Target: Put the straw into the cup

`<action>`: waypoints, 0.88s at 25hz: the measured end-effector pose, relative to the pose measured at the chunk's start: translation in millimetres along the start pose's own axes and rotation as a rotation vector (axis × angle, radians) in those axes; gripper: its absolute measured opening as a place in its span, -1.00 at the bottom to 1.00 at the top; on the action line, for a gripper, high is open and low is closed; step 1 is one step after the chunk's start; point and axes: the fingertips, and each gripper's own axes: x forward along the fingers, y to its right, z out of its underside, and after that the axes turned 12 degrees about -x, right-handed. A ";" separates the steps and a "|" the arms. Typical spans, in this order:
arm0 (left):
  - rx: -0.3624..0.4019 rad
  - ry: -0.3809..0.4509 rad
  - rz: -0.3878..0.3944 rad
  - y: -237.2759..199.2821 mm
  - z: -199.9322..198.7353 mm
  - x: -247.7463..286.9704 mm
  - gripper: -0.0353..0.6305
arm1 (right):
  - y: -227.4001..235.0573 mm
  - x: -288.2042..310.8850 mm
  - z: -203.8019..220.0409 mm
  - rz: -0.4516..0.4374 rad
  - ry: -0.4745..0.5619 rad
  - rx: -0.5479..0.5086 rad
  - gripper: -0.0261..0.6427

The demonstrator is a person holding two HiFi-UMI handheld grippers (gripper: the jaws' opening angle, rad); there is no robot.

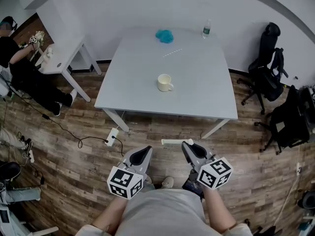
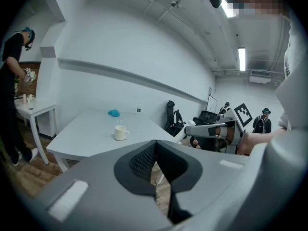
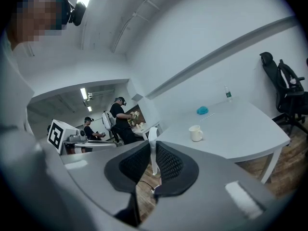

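Right tongs (image 1: 188, 146) pinch the straw (image 1: 171, 141) crosswise for carrying; left tongs (image 1: 144, 154) closed, empty; cup (image 1: 164, 82) waits upright on worktop (image 1: 206, 92), well apart.

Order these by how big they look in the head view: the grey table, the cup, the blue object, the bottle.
1. table, by far the largest.
2. cup and blue object: about alike, so not ranked between them.
3. bottle, the smallest; it stands farthest away, which may shrink it.
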 end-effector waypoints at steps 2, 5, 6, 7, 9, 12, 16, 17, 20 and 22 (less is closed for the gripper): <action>0.002 0.011 -0.005 3.7 -1.2 2.2 -0.84 | 3.5 -2.2 -1.2 -0.008 0.000 -0.004 -0.79; 0.001 0.021 -0.016 8.1 -0.4 4.3 -0.84 | 7.8 -6.3 -1.1 -0.014 -0.008 -0.005 -0.79; -0.002 0.023 -0.021 8.7 0.6 4.3 -0.84 | 8.6 -7.6 0.1 -0.018 -0.008 -0.004 -0.79; -0.004 0.024 -0.025 8.9 1.7 4.0 -0.84 | 9.1 -8.4 1.4 -0.023 -0.005 -0.004 -0.79; -0.007 0.026 -0.032 9.0 3.5 3.7 -0.84 | 10.2 -9.3 2.8 -0.027 -0.001 -0.006 -0.79; -0.005 0.029 -0.035 8.9 5.0 4.8 -0.84 | 13.8 -8.5 2.5 -0.022 0.006 -0.005 -0.79; 0.000 0.033 -0.032 5.7 2.0 8.9 -0.84 | 16.8 -6.7 -0.3 -0.013 0.021 -0.007 -0.79; 0.000 0.035 -0.030 4.5 0.6 11.0 -0.84 | 17.5 -5.5 -1.3 -0.009 0.022 -0.008 -0.79; -0.002 0.034 -0.016 2.9 -3.0 21.9 -0.84 | 22.3 -0.9 -1.8 0.002 0.021 -0.006 -0.79; 0.001 0.030 -0.001 2.2 -5.2 30.1 -0.84 | 26.8 2.8 -1.5 0.012 0.016 -0.001 -0.79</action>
